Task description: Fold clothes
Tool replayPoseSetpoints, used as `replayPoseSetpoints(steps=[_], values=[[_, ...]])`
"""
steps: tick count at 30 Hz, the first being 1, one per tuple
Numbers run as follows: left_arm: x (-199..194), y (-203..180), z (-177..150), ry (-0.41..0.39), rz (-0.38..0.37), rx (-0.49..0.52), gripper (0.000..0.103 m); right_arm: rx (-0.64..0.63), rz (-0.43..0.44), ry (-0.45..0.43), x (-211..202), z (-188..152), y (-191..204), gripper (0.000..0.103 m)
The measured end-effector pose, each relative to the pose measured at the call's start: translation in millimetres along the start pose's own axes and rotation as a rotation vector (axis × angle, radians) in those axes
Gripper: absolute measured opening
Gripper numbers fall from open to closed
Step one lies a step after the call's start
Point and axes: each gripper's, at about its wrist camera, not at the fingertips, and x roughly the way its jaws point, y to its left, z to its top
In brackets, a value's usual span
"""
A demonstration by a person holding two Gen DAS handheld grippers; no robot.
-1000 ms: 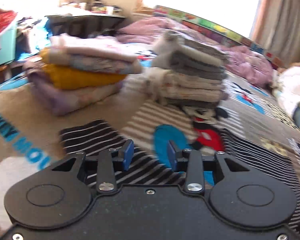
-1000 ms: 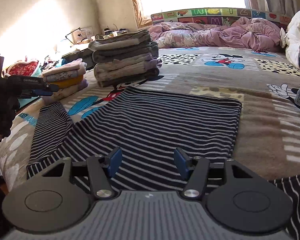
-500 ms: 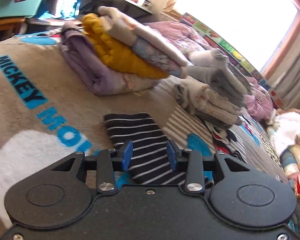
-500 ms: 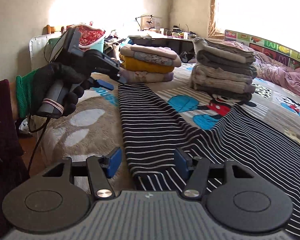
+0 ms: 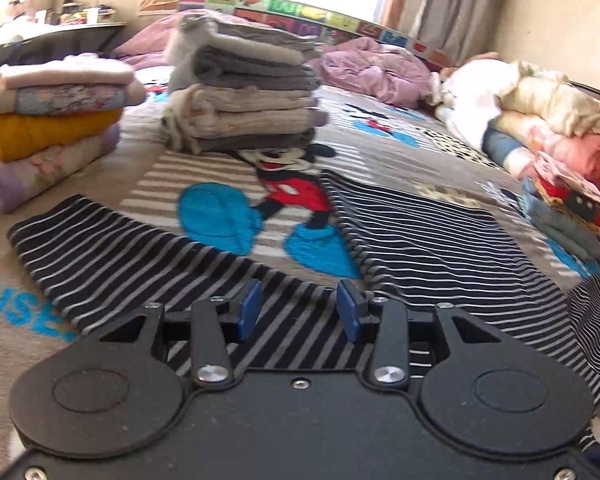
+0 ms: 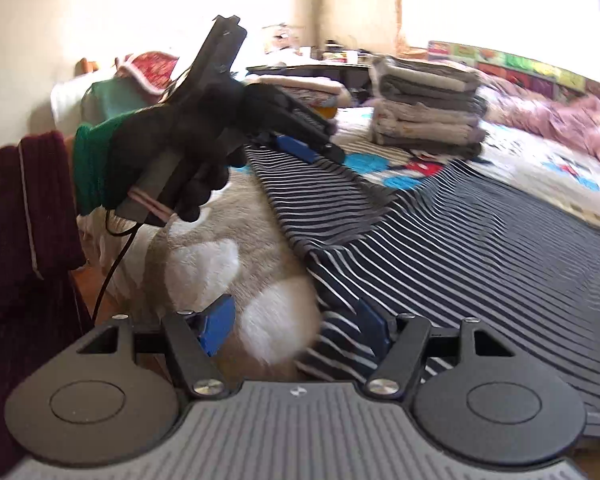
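You hold both grippers, left gripper point(image 5: 298, 306) and right gripper point(image 6: 296, 330), fingers apart and gripping nothing, over the striped shirt point(image 5: 432, 236) near its sleeve point(image 5: 112, 252), seemingly to pinch it.

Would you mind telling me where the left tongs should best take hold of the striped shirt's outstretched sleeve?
Probably at the cuff end of the sleeve, coming in low from the near edge of the bed. It lies flat on the blanket with that end free, so one finger of the left tongs could slip under it.
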Motion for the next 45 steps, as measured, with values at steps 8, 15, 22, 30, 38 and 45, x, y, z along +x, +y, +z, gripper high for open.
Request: replayPoseSetpoints(steps=[8, 15, 22, 30, 38, 45], values=[[4, -171, -37, 0.045, -0.259, 0.267, 0.034, 0.773, -0.443, -0.332, -125, -48, -196, 0.067], [31, -271, -71, 0.097, -0.352, 0.432, 0.030, 1.123, -0.711, -0.439, -185, -101, -341, 0.072], [60, -291, -79, 0.167, -0.365, 0.466, 0.030, 1.122, -0.582, -0.412, -152, -100, -401, 0.053], [61, -293, -86, 0.195, -0.377, 0.528, 0.030, 1.198, -0.613, -0.407, -174, -121, -429, 0.000], [60, -281, -70, 0.188, -0.398, 0.438, 0.030, 0.874, -0.618, -0.380, -165, -70, -374, 0.025], [63, -273, -71, 0.216, -0.402, 0.418, 0.030, 0.869, -0.090, -0.181, -45, -31, -310, 0.051]])
